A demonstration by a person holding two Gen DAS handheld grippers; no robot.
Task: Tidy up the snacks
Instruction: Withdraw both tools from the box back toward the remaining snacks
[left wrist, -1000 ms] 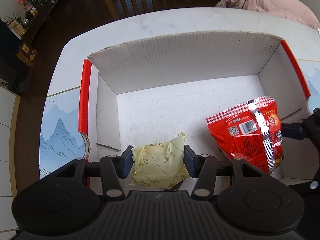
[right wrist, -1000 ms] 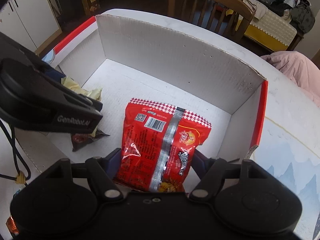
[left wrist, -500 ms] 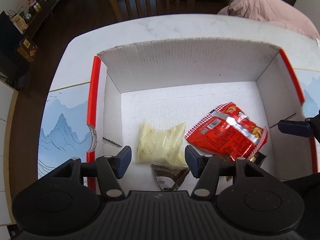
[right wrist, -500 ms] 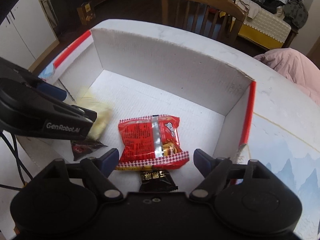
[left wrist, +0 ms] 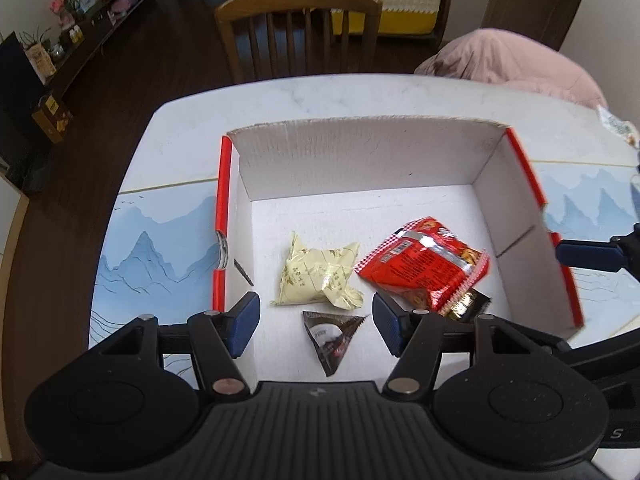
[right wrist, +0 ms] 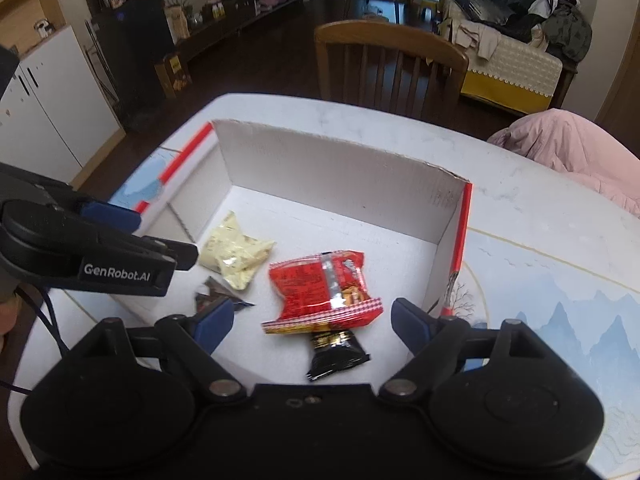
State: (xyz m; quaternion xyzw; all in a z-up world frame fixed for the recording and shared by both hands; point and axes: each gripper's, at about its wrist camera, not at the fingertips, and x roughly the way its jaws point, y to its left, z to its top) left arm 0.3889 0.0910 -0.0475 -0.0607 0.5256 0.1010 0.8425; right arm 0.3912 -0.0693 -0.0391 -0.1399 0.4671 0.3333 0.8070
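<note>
Snacks laid in the box (left wrist: 360,152)
Both grippers' jaws are held wide, empty; the red packet (left wrist: 424,266) is seen centre-right.

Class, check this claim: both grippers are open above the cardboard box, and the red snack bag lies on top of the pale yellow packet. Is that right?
Not quite. The red snack bag lies on a black packet, apart from the pale yellow packet; the right wrist view shows it. Both the left gripper and right gripper are indeed open above the cardboard box.
</note>
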